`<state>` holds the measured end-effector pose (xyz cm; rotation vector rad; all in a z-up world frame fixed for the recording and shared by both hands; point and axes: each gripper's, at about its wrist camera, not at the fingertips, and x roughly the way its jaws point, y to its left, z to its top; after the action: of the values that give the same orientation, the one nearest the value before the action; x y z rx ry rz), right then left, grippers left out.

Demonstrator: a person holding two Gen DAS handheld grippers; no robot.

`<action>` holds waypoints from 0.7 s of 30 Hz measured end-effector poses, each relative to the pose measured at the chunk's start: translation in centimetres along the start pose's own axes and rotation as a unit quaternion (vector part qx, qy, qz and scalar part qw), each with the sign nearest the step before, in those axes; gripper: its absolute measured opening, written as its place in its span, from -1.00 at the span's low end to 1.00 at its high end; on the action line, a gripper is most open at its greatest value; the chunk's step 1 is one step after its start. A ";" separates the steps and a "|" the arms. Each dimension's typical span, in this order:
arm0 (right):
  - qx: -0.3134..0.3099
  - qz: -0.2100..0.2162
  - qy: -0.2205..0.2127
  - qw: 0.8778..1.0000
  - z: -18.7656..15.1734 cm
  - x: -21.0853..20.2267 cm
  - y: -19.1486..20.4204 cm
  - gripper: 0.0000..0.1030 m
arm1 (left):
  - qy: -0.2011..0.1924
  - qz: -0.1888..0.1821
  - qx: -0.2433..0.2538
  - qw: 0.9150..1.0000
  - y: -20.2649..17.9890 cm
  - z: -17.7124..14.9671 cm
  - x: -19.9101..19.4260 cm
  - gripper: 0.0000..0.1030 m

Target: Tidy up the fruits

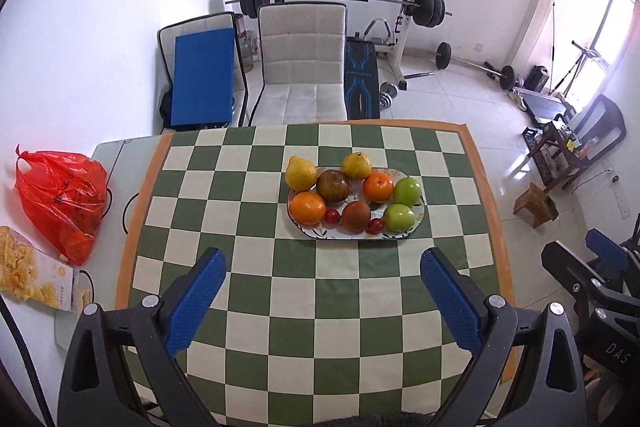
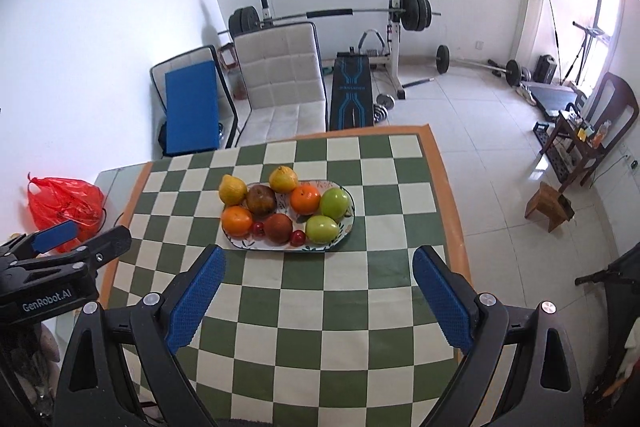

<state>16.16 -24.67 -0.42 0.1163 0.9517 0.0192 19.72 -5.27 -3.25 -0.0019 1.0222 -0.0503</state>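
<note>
— Could you see the whole plate [image 1: 400,235] from where you stood?

— No. The fruit covered most of it, and its far rim was lost behind the yellow pears [image 1: 301,173].

— And the small red fruits [image 1: 331,215]?

— Too small to name. One sat half behind the brown fruit [image 1: 355,215].

— The other gripper?

— In the left wrist view the right gripper [image 1: 600,267] was cut off by the edge, jaws unreadable. In the right wrist view only one blue pad of the left gripper [image 2: 54,235] showed.

— The cereal box [image 1: 36,277]?

— Cropped at the border, print too fine to read. Same with the writing on the red bag [image 1: 60,197].
</note>
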 end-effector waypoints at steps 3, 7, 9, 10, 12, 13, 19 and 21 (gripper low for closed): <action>-0.003 0.005 -0.011 1.000 -0.1 -2.4 0.4 0.88 | -0.006 -0.005 -0.002 1.000 0.0 -0.5 -1.6 0.94; -0.004 0.012 -0.019 1.000 -0.3 -4.8 0.8 0.92 | -0.017 -0.005 0.000 1.000 -0.2 -1.0 -3.8 0.93; -0.005 0.014 -0.023 1.000 -0.5 -5.8 0.9 0.95 | -0.023 -0.004 0.002 1.000 -0.3 -1.3 -4.7 0.93; -0.006 0.014 -0.025 1.000 -0.5 -6.2 1.1 0.95 | -0.026 -0.002 0.003 1.000 -0.3 -1.3 -5.0 0.93; -0.007 0.014 -0.026 1.000 -0.7 -6.9 1.2 0.95 | -0.026 0.001 0.001 1.000 -0.2 -1.5 -5.5 0.94; -0.007 0.016 -0.025 1.000 -0.8 -7.2 1.3 0.95 | -0.028 0.000 -0.002 1.000 -0.1 -1.5 -5.8 0.94; -0.009 0.020 -0.024 0.999 -1.0 -8.0 1.5 0.95 | -0.041 0.006 -0.011 0.999 0.4 -1.8 -6.7 0.94; -0.010 0.021 -0.024 0.999 -1.0 -8.0 1.5 0.95 | -0.040 0.005 -0.013 0.999 0.5 -1.9 -6.7 0.94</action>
<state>10.73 -23.59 5.68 0.1182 0.9017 0.0634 14.58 -4.47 1.46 -0.0225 0.9423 -0.0265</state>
